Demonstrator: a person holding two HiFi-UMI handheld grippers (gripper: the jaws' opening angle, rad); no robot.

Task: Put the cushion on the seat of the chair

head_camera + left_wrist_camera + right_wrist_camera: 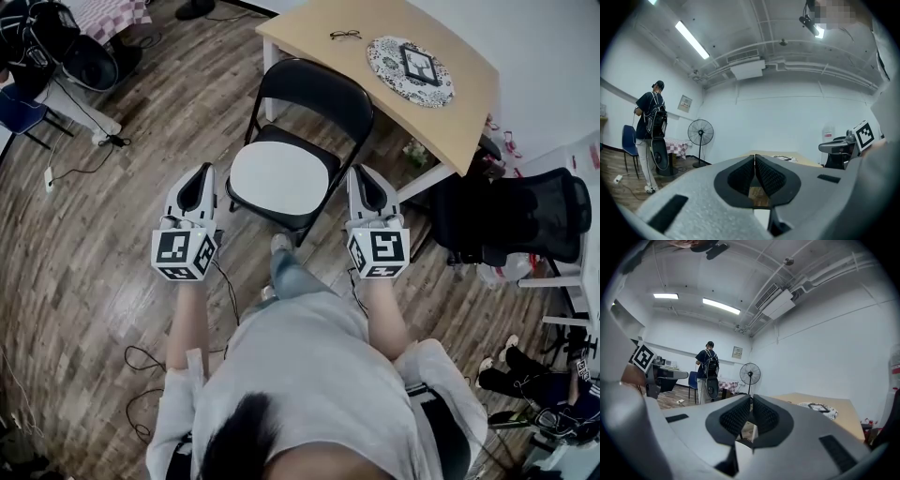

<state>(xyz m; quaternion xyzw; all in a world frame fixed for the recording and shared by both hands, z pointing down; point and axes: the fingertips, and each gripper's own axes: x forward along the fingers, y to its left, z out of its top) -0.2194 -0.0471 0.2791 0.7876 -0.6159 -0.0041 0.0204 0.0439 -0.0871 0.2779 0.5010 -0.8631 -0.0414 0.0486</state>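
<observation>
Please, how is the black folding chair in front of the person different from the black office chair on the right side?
The folding chair has a thin tube frame, while the office chair is bulkier and wider. The folding chair carries a pale cushion on its seat; no cushion shows on the office chair. The folding chair stands straight ahead of the person, the office chair off to the right. Both are black.

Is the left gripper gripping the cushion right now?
No, the left gripper has its jaws closed together with nothing between them, while the cushion lies on the seat of the chair.
</observation>
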